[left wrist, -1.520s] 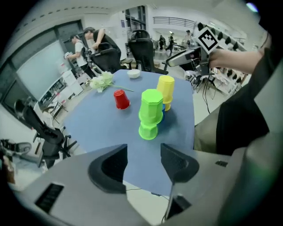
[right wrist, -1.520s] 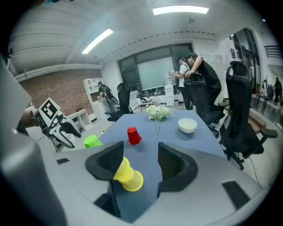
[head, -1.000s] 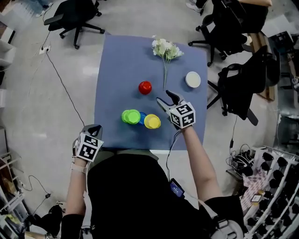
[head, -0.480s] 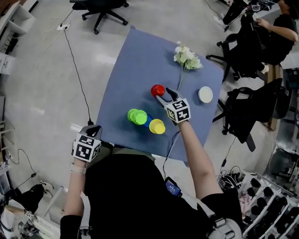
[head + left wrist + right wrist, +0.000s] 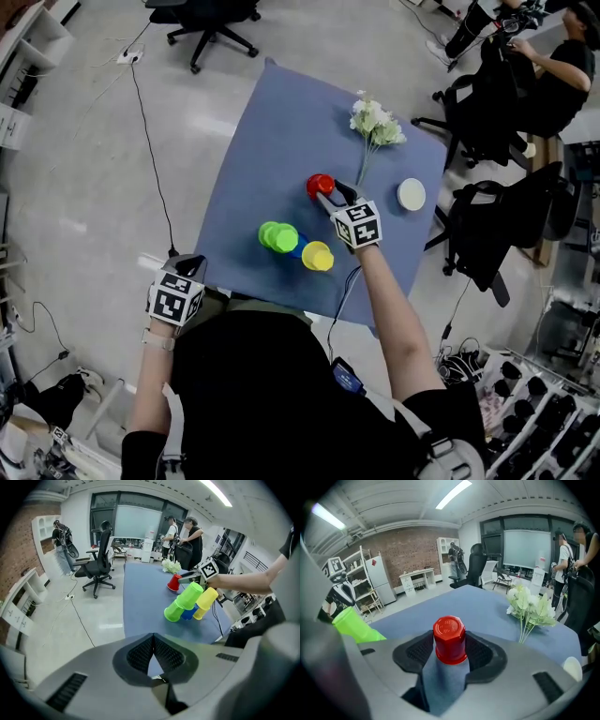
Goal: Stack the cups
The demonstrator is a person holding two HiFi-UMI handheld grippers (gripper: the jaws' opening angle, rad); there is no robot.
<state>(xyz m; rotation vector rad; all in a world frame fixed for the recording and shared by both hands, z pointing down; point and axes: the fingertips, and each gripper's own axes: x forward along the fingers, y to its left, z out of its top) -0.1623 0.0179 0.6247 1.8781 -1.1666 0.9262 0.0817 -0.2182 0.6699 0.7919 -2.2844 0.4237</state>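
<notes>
The red cup (image 5: 320, 184) stands upside down on the blue tabletop (image 5: 272, 141), with its base up and its long axis upright. The right tool (image 5: 331, 195) reaches down over it from the person's side. Its jaws have just been closing and now sit wide on either side of the cup, with the pads against its walls. The cup's mouth rests on the tabletop.

Nearer the person than the red cup is a cluster of cups lying tilted on their sides: two green cups (image 5: 277, 235), a blue cup (image 5: 298, 249) and a yellow cup (image 5: 317, 256). Beyond the red cup lies a bunch of white flowers (image 5: 375, 122), its stems pointing back toward the cup. A white disc (image 5: 411, 194) sits to the cup's right.

The left tool (image 5: 153, 648) is well apart from the red cup, off the tabletop's near left edge. Its jaws are pressed together with nothing between them.
</notes>
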